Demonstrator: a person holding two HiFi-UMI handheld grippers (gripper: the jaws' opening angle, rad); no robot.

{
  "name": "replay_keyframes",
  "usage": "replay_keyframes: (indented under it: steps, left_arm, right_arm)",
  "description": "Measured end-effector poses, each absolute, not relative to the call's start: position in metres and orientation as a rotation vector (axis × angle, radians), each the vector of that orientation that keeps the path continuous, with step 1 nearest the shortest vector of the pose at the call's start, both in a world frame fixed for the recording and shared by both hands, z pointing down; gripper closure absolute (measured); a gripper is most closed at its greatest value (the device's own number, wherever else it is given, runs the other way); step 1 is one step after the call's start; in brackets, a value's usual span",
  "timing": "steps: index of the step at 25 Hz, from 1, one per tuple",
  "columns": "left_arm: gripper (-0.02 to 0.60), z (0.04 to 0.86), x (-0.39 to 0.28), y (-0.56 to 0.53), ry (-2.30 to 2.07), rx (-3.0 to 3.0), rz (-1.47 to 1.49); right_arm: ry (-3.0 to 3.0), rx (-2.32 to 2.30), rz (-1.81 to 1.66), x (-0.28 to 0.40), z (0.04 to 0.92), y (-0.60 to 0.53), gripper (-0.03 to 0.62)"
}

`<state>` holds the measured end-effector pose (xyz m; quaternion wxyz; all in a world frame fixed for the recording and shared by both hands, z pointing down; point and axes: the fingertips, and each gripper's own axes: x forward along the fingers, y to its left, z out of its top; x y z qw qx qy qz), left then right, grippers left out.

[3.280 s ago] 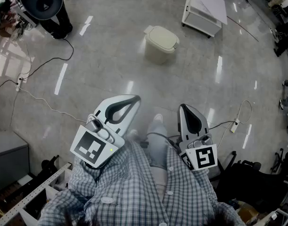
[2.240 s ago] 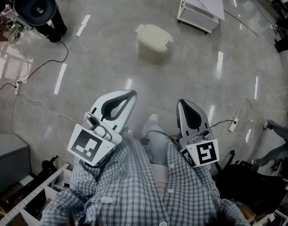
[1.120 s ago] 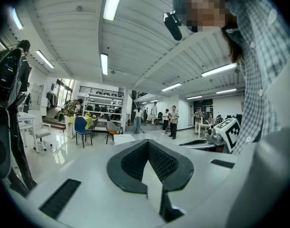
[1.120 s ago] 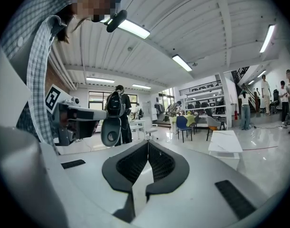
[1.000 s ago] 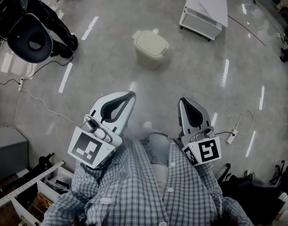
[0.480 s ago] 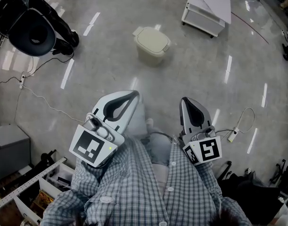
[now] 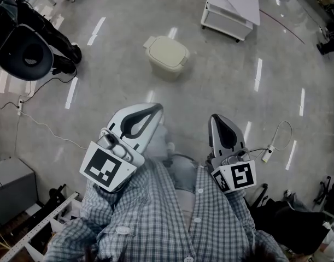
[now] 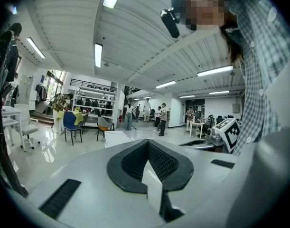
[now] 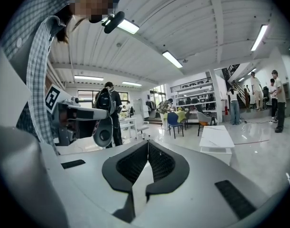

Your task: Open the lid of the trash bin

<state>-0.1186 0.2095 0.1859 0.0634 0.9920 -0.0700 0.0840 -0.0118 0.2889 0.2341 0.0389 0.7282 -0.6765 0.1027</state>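
Bin (image 7: 165, 56) not reached yet
It slid a bit left, lid (image 7: 168, 49) down. Left claw (image 7: 154, 109) and right claw (image 7: 216, 118): 2 clenched, empty.

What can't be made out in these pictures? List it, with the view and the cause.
- Any catch or pedal on the trash bin: head view, too small and seen from above.
- The trash bin itself: outside both gripper views, which face across the room.
- The white table: head view, cut off by the top edge.
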Motion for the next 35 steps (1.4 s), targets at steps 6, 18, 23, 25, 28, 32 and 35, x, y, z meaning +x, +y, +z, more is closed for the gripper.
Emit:
replay_keyframes:
  steps: [6,18,23,25,28,32,35]
  left_arm:
    - [0.577,0.188,-0.097,0.175,-0.183,2.977,0.270]
    - [0.577,0.181,-0.062,0.111,-0.076,2.997,0.235]
    - [0.577,0.179,-0.053,0.086,-0.038,2.996,0.224]
    - [0.577,0.181,-0.050,0.075,-0.027,2.995,0.223]
    - [0.577,0.183,-0.048,0.060,-0.013,2.994,0.218]
    - [0.577,0.186,-0.050,0.043,-0.008,2.988,0.206]
    - [0.577,0.183,-0.049,0.034,-0.014,2.996,0.190]
  right_arm:
    - [-2.079,2.245,0.314,0.004,0.229,0.249,0.576]
    - [-1.995,2.298,0.300,0.029,0.224,0.195,0.576]
    - [-1.975,2.318,0.247,0.039,0.220,0.172,0.576]
    - [-1.962,2.327,0.257,0.041,0.221,0.162,0.576]
    - [-1.942,2.348,0.263,0.042,0.221,0.147,0.576]
    - [-1.929,2.341,0.266,0.038,0.223,0.133,0.576]
    - [-1.916,2.332,0.285,0.040,0.223,0.126,0.576]
